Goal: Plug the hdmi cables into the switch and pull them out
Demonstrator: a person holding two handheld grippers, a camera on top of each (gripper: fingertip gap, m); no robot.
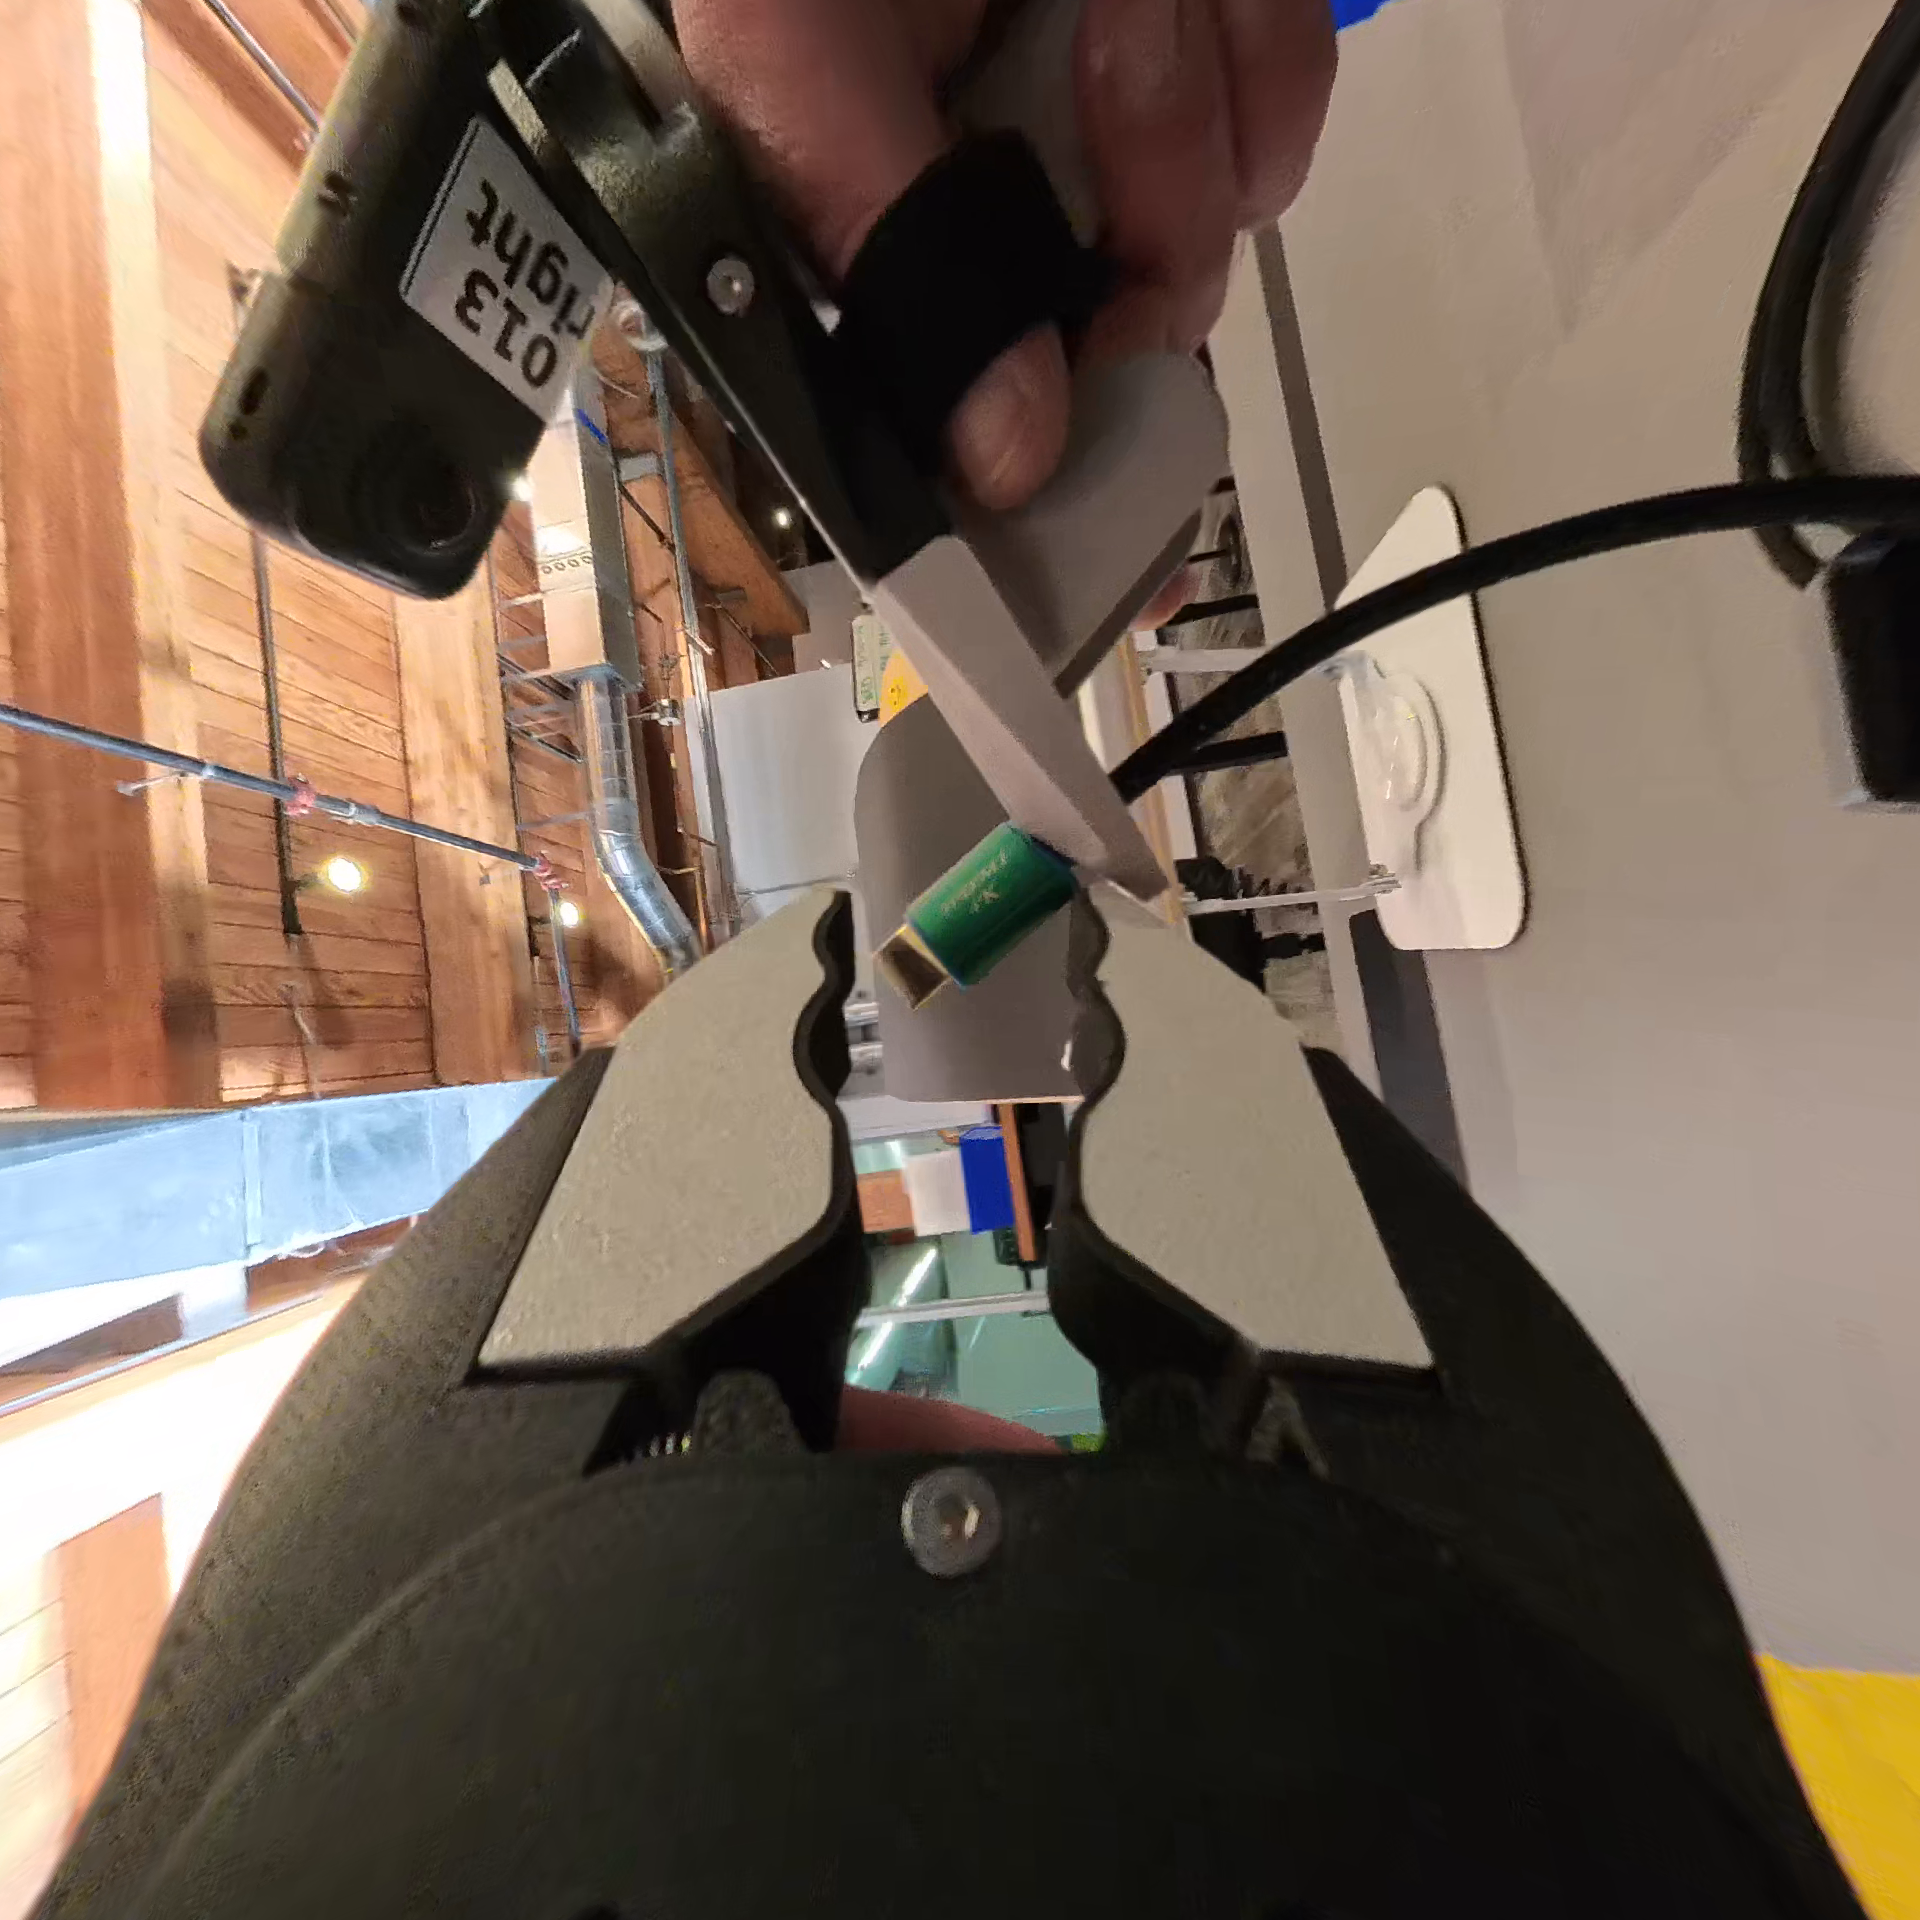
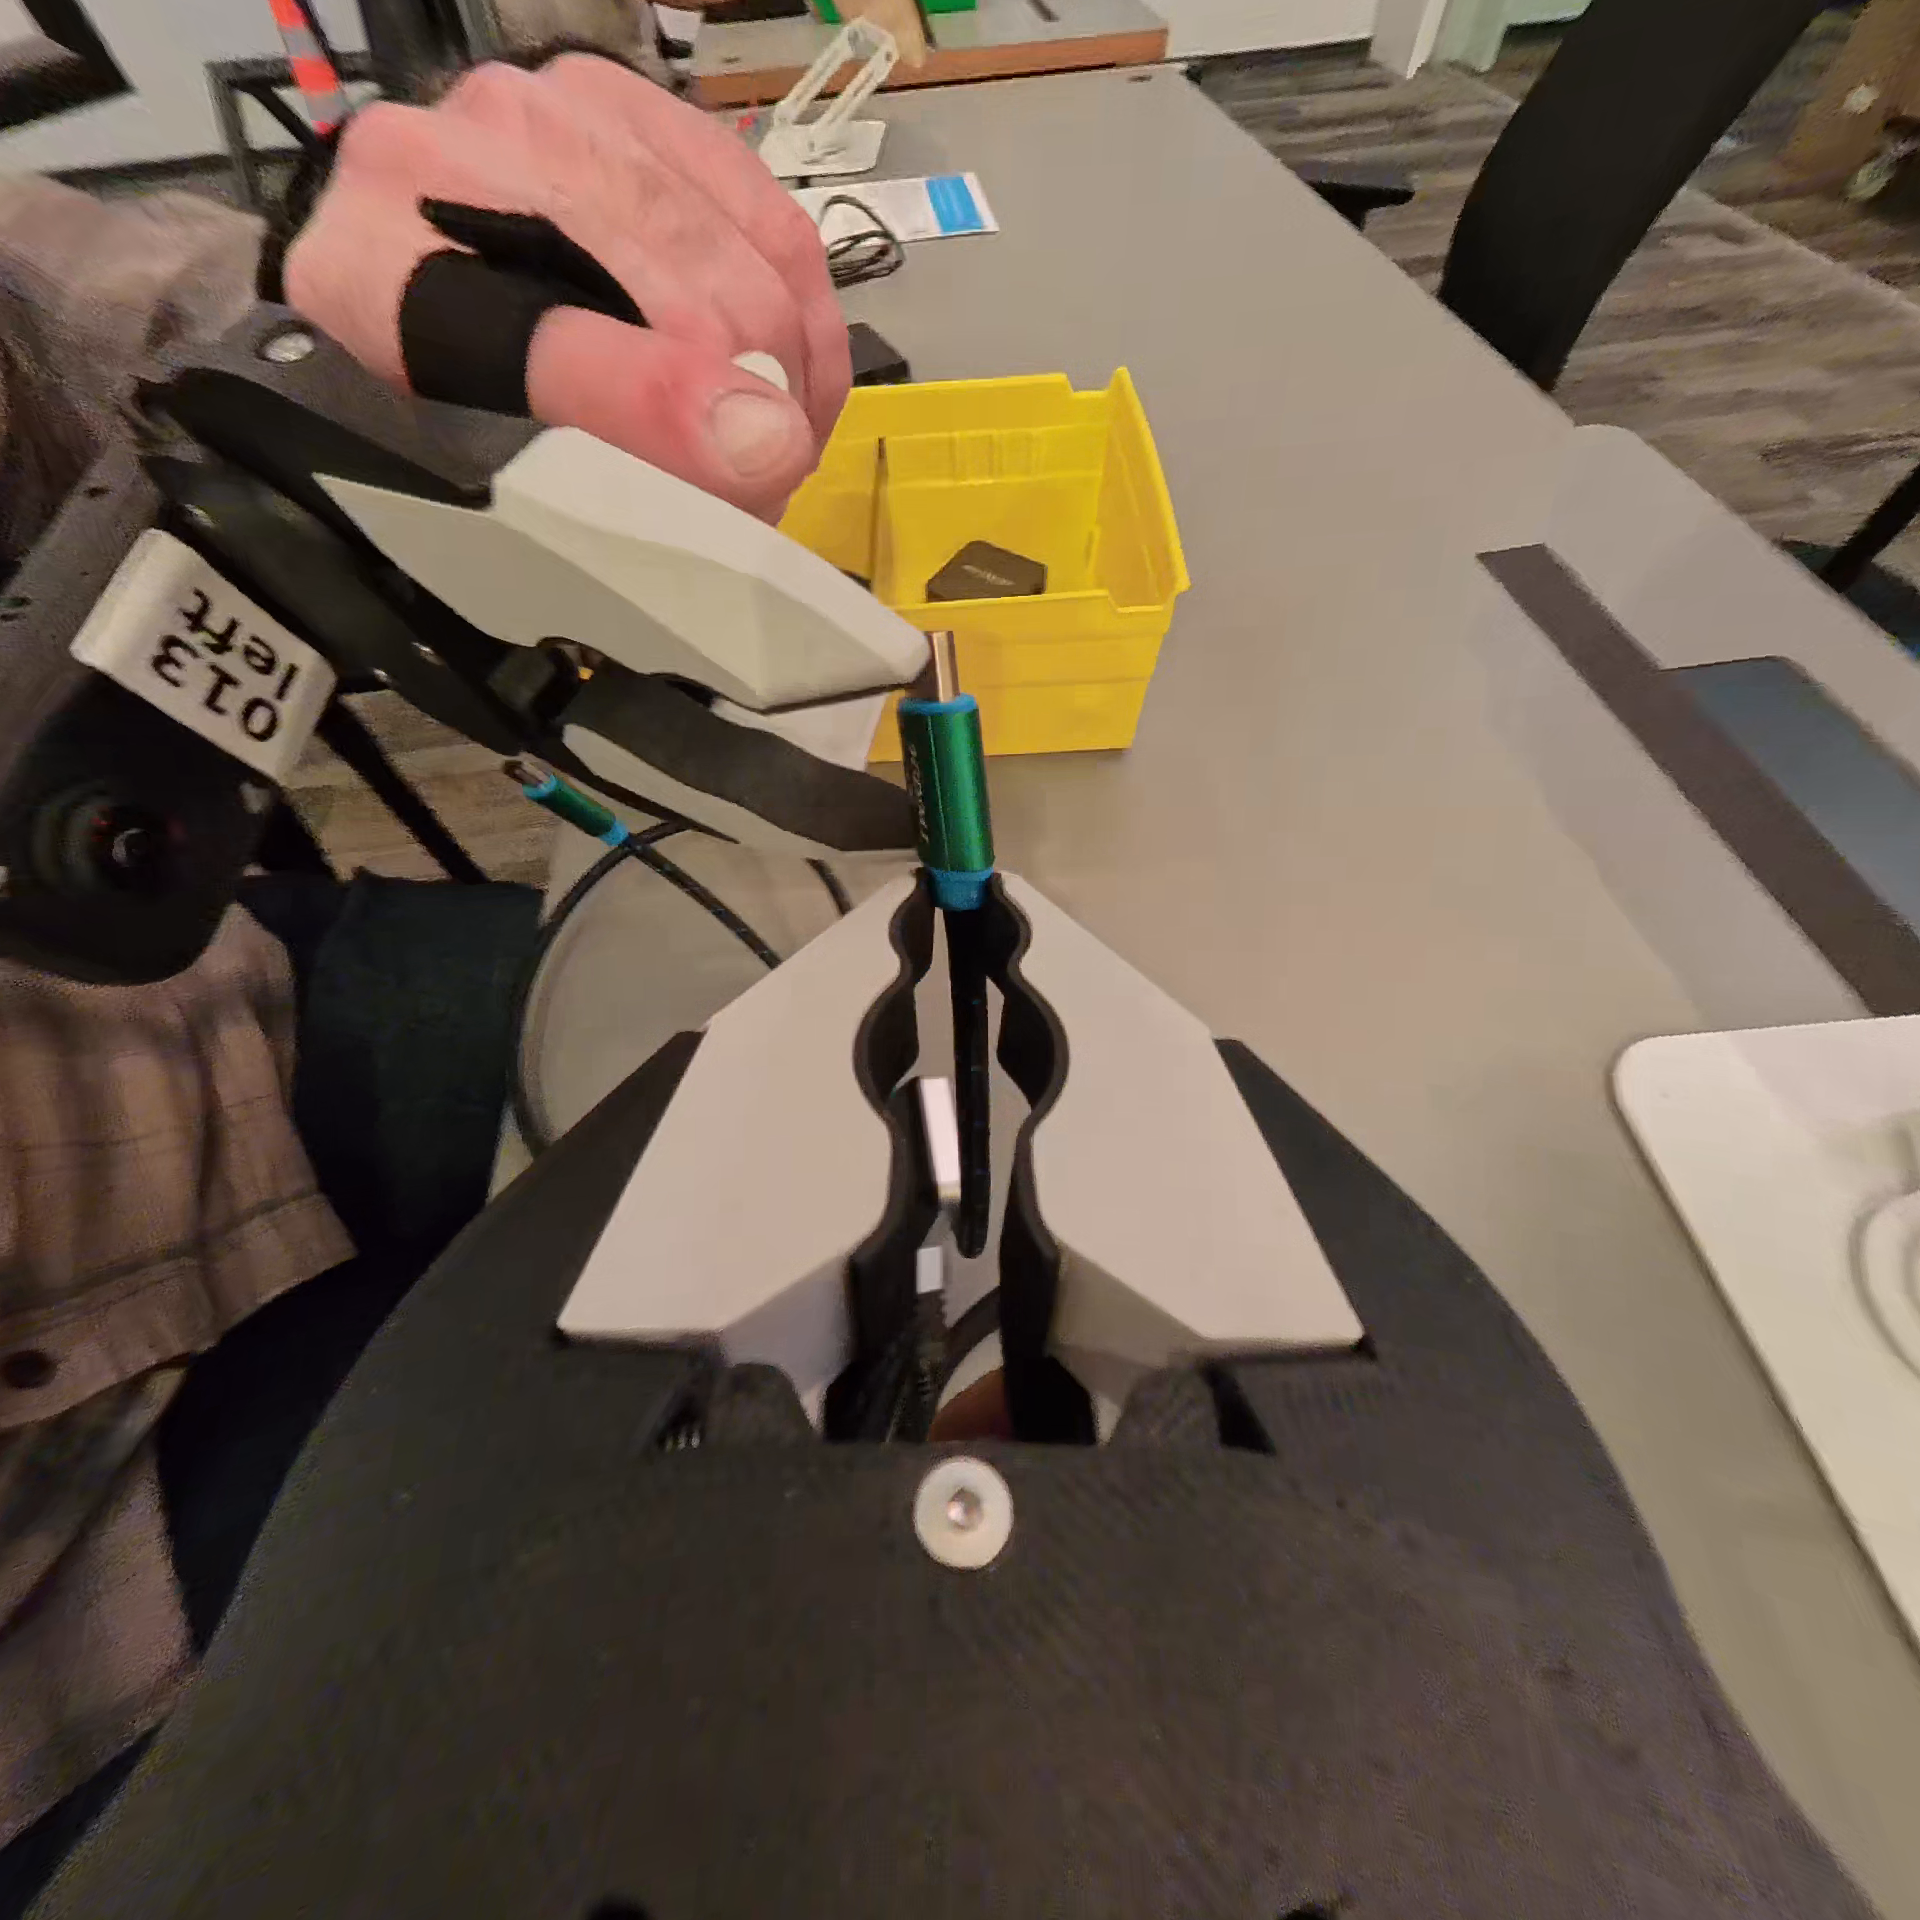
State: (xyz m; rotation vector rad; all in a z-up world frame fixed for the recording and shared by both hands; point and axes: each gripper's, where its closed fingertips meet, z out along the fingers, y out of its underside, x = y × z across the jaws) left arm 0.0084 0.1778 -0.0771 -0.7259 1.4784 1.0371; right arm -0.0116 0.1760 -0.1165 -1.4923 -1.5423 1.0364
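My right gripper (image 2: 956,899) is shut on a black HDMI cable (image 2: 971,1091) just behind its green plug (image 2: 945,779), which sticks out past the fingertips with its metal tip forward. My left gripper (image 2: 909,743) is open, its fingers lying on either side of that plug's tip, above the table. In the left wrist view the same plug (image 1: 982,914) sits just beyond my open left gripper (image 1: 961,925), pinched by the right gripper (image 1: 1122,873). A second green plug (image 2: 566,800) lies lower left. A small black switch (image 2: 982,571) lies in a yellow bin (image 2: 1039,686).
The grey table (image 2: 1351,831) runs back from the bin. A white pad (image 2: 1766,1195) lies at the right edge, and a white pad with a clear hook (image 1: 1434,727) shows in the left wrist view. Papers and a coiled cable (image 2: 862,239) lie farther back.
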